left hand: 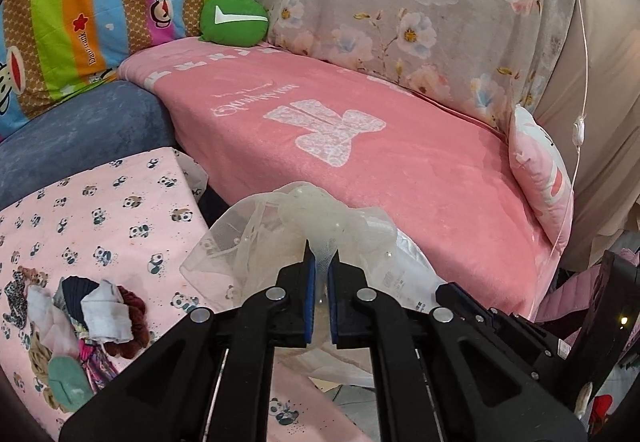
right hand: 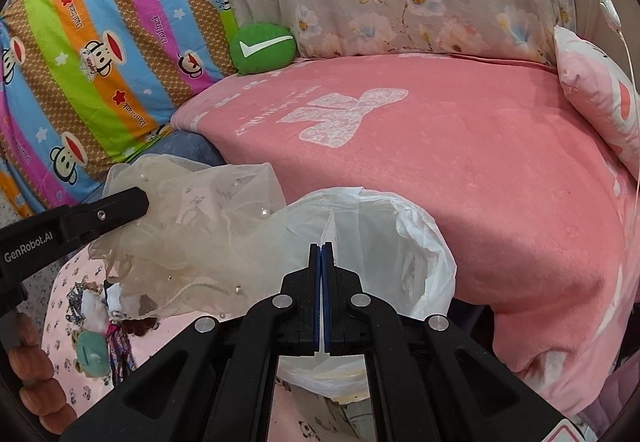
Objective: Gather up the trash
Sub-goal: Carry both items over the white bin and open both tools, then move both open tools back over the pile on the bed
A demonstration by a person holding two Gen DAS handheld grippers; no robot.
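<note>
Closest to the lens, the right gripper (right hand: 321,248) has its jaws pressed together on the near rim of a white plastic bag (right hand: 424,242), holding its mouth wide open just ahead of them, above the gap in front of a pink-blanketed sofa seat (right hand: 460,161). To the left of those jaws, the left gripper (left hand: 321,252) carries a crumpled bundle of sheer cream netting studded with small beads (right hand: 192,226); its jaws stand a narrow way apart, with a twist of the netting lying between the blue pads (left hand: 310,282), so whether they are pinching it or only cradling it cannot be told for certain. The bundle hangs beside the bag's left lip, overlapping it in the right wrist view but not yet down inside. The step in hand looks like the drop: trash brought to the bag and about to go in. The next move probably calls for carrying the netting over the open mouth, parting the left jaws fully, and keeping the right grip steady so the thin rim does not fold shut. Below and left of both jaws lies a panda-print cloth (left hand: 100,222) with a heap of small fabric scraps (left hand: 80,306). Beyond the seat sit a green round cushion (left hand: 234,17) and a flowered backrest cover (left hand: 400,1)
</note>
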